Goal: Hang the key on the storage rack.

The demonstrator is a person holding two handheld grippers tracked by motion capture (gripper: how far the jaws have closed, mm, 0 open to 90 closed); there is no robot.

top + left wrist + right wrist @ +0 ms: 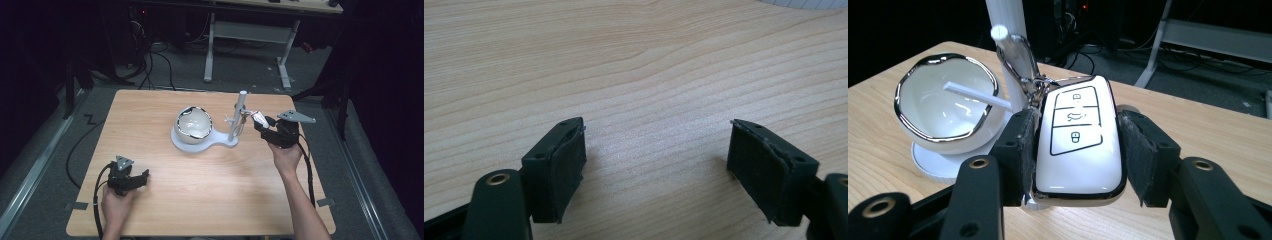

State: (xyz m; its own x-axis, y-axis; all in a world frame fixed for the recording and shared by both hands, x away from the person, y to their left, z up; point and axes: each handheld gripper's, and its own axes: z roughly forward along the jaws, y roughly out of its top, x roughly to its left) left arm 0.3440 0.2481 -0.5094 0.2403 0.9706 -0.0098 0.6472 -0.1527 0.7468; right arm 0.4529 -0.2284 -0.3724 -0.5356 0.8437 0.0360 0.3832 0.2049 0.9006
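Just right of the white stand (231, 131) near the middle of the tabletop (200, 200), we hold the right hand-held gripper (260, 121) clamped on a white car key fob (1079, 142), its black pads pressing both long edges. The fob's metal ring (1020, 60) loops over a peg of the stand's upright post, close beside the fob. Left of the post, the chrome-rimmed white bowl (194, 125) sits on the stand's round base. Well apart from the stand, toward the near left corner, our left hand-held gripper (656, 170) rests low over bare wood, jaws spread wide with nothing between them.
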